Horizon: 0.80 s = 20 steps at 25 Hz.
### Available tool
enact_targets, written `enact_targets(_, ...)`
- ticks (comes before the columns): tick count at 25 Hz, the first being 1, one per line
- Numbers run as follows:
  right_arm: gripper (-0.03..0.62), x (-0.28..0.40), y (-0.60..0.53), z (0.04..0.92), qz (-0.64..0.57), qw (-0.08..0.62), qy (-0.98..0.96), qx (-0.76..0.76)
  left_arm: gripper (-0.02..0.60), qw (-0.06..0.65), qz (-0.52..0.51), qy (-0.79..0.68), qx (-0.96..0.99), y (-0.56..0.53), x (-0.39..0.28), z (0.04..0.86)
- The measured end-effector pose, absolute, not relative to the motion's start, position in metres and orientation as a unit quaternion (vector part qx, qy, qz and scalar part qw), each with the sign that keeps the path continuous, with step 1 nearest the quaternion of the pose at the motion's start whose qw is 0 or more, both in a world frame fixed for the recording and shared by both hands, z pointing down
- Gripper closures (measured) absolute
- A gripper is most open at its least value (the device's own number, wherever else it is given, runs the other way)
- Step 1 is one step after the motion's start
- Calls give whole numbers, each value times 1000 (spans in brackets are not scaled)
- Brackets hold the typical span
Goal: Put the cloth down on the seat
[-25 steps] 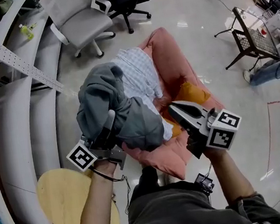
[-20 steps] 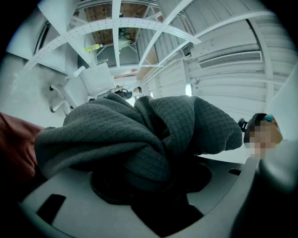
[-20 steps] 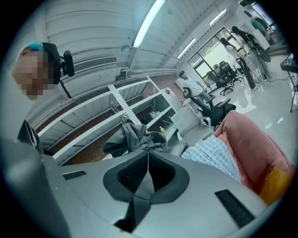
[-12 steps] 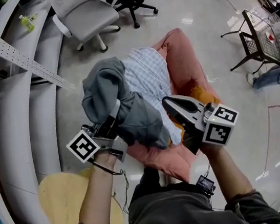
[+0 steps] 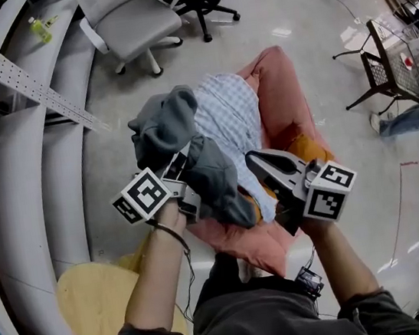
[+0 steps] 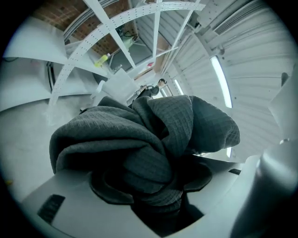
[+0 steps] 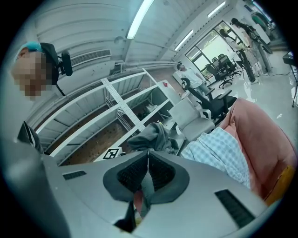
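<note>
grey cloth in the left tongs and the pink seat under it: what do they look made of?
Grey cloth: soft woven fabric with a matte finish. A fine grid weave shows and it bunches in thick folds, so possibly cotton. Seat: a pink fabric-covered cushion, matte, wrinkled and slumped, so probably soft-filled. The fibre can't be told.

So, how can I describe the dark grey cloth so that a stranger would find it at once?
Find the salmon-pink padded seat on the pale floor, with a blue-and-white checked fabric spread over it. At that fabric's left edge the left gripper clamps a bunched dark grey cloth. It alone is plain, crumpled and held in jaws, not spread flat.
</note>
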State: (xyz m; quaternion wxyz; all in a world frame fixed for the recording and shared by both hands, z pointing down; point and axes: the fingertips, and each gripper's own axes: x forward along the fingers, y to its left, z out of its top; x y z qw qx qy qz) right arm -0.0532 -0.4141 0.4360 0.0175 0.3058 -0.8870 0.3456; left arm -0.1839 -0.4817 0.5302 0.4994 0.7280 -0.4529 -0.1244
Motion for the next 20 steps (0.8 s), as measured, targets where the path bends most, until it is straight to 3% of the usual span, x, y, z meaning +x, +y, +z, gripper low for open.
enact_targets(14, 577, -80, -423, 460, 359, 46, -887, 288, 207, 462, -83, -518, 715, -489, -194, 566)
enact_targets(20, 577, -80, -420, 465, 365, 47, -885, 286, 201, 464, -85, -519, 713, -490, -195, 562)
